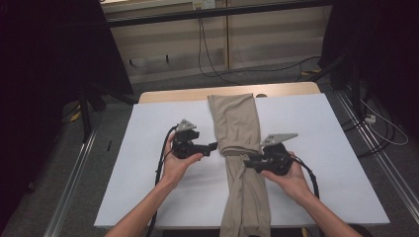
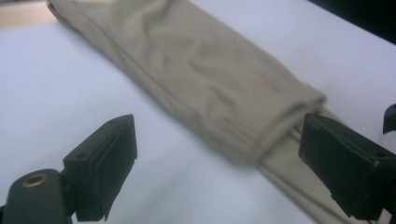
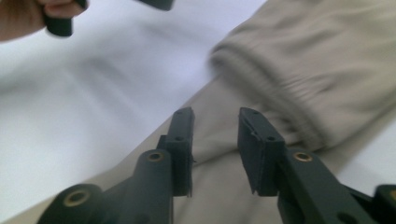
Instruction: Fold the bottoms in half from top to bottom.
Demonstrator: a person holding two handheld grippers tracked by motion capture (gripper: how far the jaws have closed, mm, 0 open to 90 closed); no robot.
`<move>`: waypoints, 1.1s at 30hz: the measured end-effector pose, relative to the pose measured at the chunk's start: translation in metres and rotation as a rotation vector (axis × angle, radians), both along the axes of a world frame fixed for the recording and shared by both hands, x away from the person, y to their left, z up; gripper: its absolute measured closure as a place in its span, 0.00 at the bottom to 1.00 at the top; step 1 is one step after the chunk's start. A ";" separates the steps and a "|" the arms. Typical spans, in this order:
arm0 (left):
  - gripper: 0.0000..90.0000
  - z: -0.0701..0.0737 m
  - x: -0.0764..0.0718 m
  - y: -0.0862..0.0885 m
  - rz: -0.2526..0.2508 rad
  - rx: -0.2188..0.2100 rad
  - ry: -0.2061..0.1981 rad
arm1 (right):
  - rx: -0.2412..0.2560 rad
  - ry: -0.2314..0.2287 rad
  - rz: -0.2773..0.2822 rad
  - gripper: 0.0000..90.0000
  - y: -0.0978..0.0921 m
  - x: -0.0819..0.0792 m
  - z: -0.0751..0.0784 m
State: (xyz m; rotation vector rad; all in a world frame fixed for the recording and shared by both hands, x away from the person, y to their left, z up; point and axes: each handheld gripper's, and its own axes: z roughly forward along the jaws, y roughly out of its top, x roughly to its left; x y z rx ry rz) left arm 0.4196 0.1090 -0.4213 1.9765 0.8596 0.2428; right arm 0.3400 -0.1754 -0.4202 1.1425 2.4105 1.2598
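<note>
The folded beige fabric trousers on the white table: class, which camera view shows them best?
The high view: the folded beige fabric trousers lie whole along the white table, from far edge to near edge. The left gripper view shows the upper layer's elastic edge close up. The right gripper view gives a blurred patch.

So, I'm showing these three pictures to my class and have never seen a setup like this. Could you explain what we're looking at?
A person sits at a white table and holds a hand-held grasping tool in each hand, not a robot arm. The high view looks down from above: the left tool is beside a beige garment, the right tool is at it. The other two pictures come from cameras riding on the tools, looking along their black jaws. The garment, folded lengthways with one end doubled back, lies along the middle of the table. In the left gripper view the jaws stand wide apart; in the right gripper view they are narrower but open, over the cloth. Nothing is gripped.
</note>
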 end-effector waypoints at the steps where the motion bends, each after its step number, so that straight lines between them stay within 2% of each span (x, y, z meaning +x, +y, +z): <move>1: 0.13 -0.001 -0.007 0.002 -0.008 0.019 -0.006 | -0.006 0.005 0.022 0.80 0.005 -0.007 -0.002; 3: 0.13 -0.001 -0.021 0.006 -0.022 0.040 -0.002 | -0.035 0.016 0.064 0.83 0.018 -0.021 -0.006; 4: 0.13 -0.002 -0.026 0.008 -0.024 0.036 0.000 | -0.054 0.016 0.087 0.83 0.025 -0.028 -0.008; 7: 0.14 -0.005 -0.051 0.016 -0.045 0.042 -0.007 | -0.065 0.018 0.150 0.83 0.043 -0.045 -0.012; 9: 0.15 -0.008 -0.064 0.019 -0.052 0.048 0.001 | -0.070 0.027 0.200 0.80 0.055 -0.052 -0.016; 12: 0.15 -0.011 -0.078 0.023 -0.018 0.047 0.013 | -0.108 0.020 0.274 0.72 0.069 -0.061 -0.022; 13: 0.15 -0.012 -0.081 0.023 -0.016 0.039 0.015 | -0.127 0.012 0.271 0.71 0.072 -0.063 -0.025; 14: 0.15 -0.012 -0.082 0.022 -0.022 0.039 0.014 | -0.167 0.006 0.255 0.70 0.075 -0.066 -0.027; 15: 0.15 -0.013 -0.083 0.020 -0.031 0.055 0.004 | -0.197 -0.015 0.254 0.70 0.076 -0.068 -0.029; 16: 0.15 -0.015 -0.083 0.019 -0.036 0.055 0.000 | -0.207 -0.038 0.243 0.70 0.077 -0.073 -0.030; 18: 0.15 -0.017 -0.082 0.018 -0.034 0.059 0.009 | -0.239 -0.072 0.234 0.82 0.076 -0.078 -0.029; 20: 0.15 -0.019 -0.082 0.018 -0.032 0.061 0.010 | -0.233 -0.082 0.231 1.00 0.073 -0.081 -0.029; 26: 0.15 -0.021 -0.083 0.016 -0.042 0.067 0.014 | -0.160 -0.069 0.184 1.00 0.052 -0.087 -0.022; 28: 0.15 -0.022 -0.083 0.015 -0.041 0.075 0.017 | -0.169 -0.061 0.154 1.00 0.045 -0.090 -0.023; 30: 0.15 -0.023 -0.084 0.013 -0.052 0.075 0.018 | -0.158 -0.049 0.151 1.00 0.040 -0.092 -0.024; 31: 0.15 -0.024 -0.083 0.012 -0.055 0.084 0.015 | -0.144 -0.034 0.164 0.98 0.041 -0.090 -0.024; 32: 0.15 -0.024 -0.083 0.011 -0.052 0.079 0.018 | -0.117 -0.028 0.172 0.86 0.043 -0.088 -0.023; 33: 0.15 -0.025 -0.083 0.011 -0.051 0.078 0.020 | -0.104 -0.031 0.177 0.79 0.047 -0.086 -0.023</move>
